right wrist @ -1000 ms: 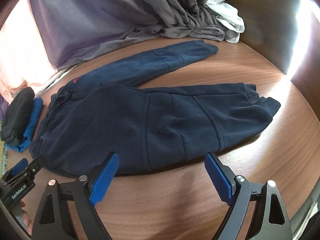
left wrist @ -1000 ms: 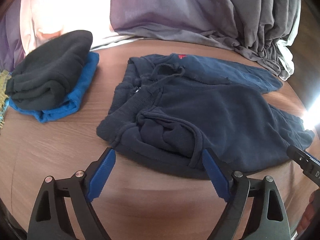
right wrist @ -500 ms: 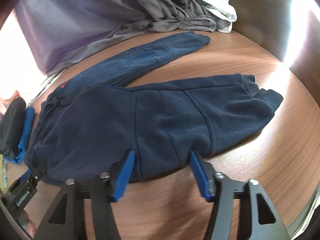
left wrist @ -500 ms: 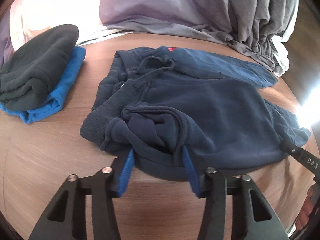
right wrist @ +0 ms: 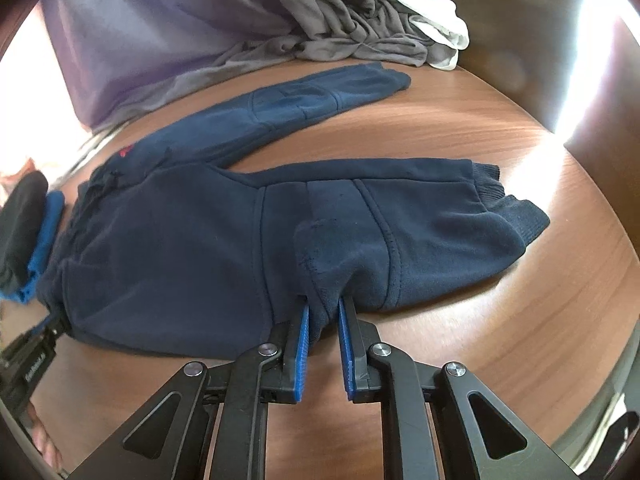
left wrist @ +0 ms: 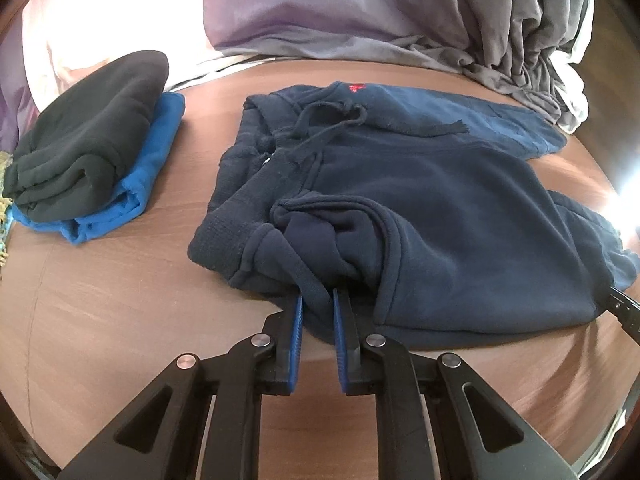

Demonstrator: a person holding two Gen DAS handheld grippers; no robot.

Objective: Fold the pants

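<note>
Navy blue sweatpants lie flat on a round wooden table, waistband to the left, both legs to the right. My left gripper is shut on the near edge of the pants by the waistband and pocket. My right gripper is shut on the near edge of the front leg around the knee, bunching the fabric. The far leg lies spread apart behind. Each gripper's tip shows at the edge of the other's view.
A folded stack of a black garment on a bright blue one sits left of the pants. A heap of grey and purple cloth and a white piece lie along the table's far edge.
Both grippers moved forward from open and apart to the pants' near edge and closed on the fabric.
</note>
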